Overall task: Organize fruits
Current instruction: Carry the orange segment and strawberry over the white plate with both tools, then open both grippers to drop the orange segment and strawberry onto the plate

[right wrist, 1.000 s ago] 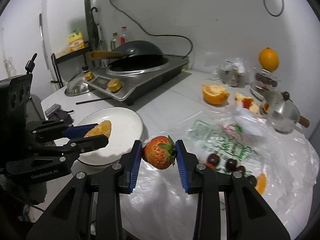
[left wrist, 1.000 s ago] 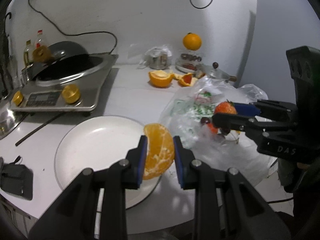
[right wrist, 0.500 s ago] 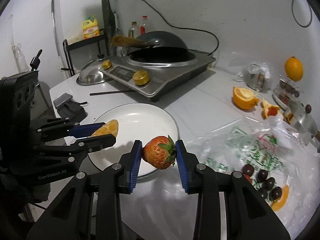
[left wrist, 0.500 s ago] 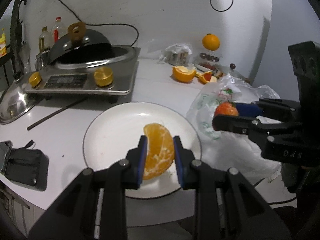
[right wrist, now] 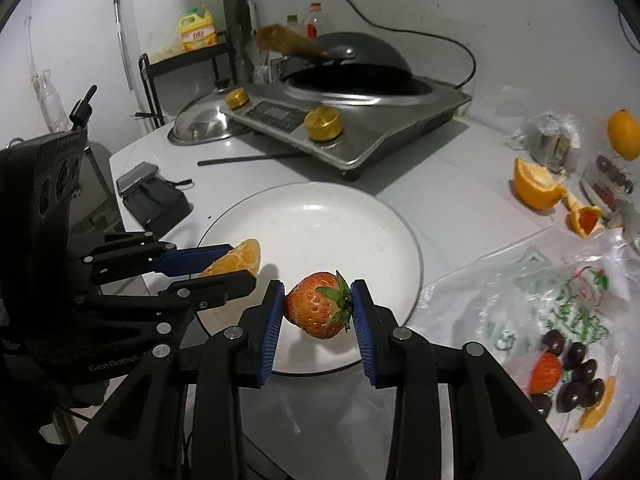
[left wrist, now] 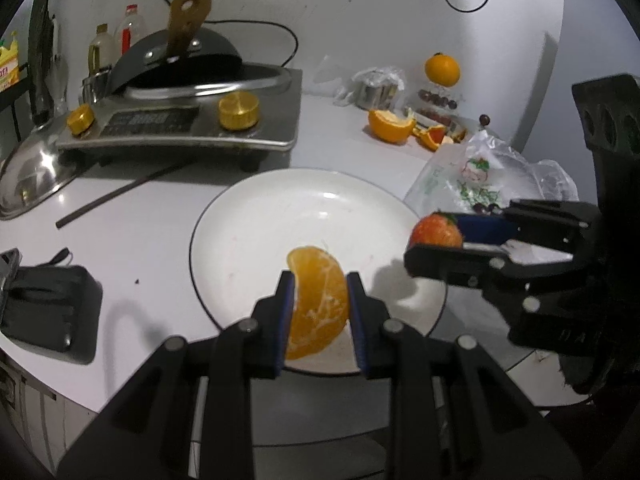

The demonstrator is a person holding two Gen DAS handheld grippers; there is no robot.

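I hold an orange piece [left wrist: 316,304] clamped in my left gripper [left wrist: 320,300] and a strawberry [right wrist: 318,306] in my right gripper [right wrist: 318,312], both over the white plate [right wrist: 320,216]; next, I think, both must go lower and open gently.

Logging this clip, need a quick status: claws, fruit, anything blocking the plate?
Left claw shut on orange segment. Right claw shut on strawberry. Both over white plate. Plate bare, nothing in the way.

I can't see the orange segment's [left wrist: 316,304] sides behind my pads; bag [right wrist: 560,308] at three o'clock runs off-frame
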